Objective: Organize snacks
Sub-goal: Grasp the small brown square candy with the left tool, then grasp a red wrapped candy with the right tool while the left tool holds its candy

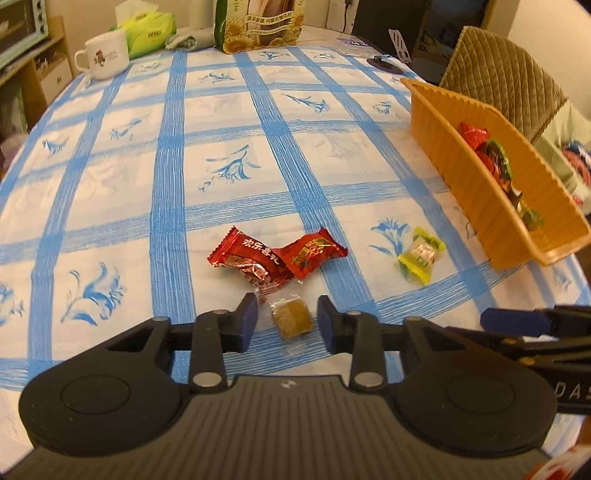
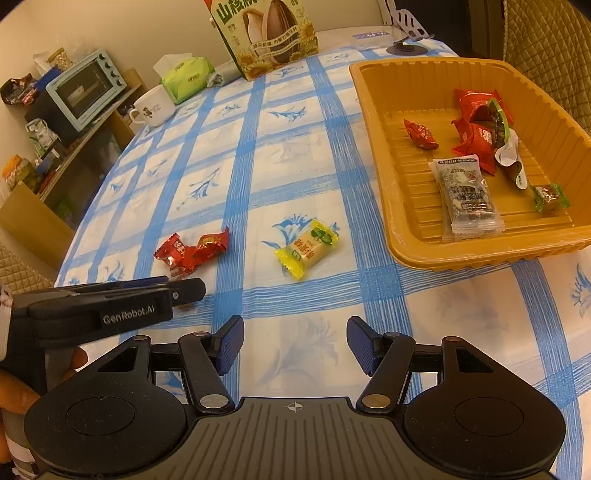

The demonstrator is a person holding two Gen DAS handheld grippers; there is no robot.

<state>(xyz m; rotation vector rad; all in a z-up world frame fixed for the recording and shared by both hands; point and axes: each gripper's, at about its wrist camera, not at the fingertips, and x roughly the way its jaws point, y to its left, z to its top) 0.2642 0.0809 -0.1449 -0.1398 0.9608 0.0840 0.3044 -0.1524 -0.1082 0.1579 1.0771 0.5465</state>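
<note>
My left gripper (image 1: 288, 317) is tilted down over the checked tablecloth. A small brown candy in a clear wrapper (image 1: 291, 321) lies between its blue pads, and a narrow gap shows on each side, so it is open. Just beyond lie two red candies (image 1: 243, 258) (image 1: 314, 254) and, to the right, a yellow-ended candy (image 1: 421, 258). My right gripper (image 2: 295, 347) hovers open over bare cloth, holding nothing. The same yellow-ended candy (image 2: 308, 251) is ahead of it, and the left gripper (image 2: 184, 290) crosses in from the left. The orange tray (image 2: 480, 258) holds several wrapped snacks.
At the table's far end stand a white mug (image 1: 103, 55), a green tissue pack (image 1: 147, 29) and a sunflower-seed bag (image 2: 269, 33). A quilted chair back (image 1: 498, 70) rises behind the tray. A shelf with a small oven (image 2: 85, 88) stands left of the table.
</note>
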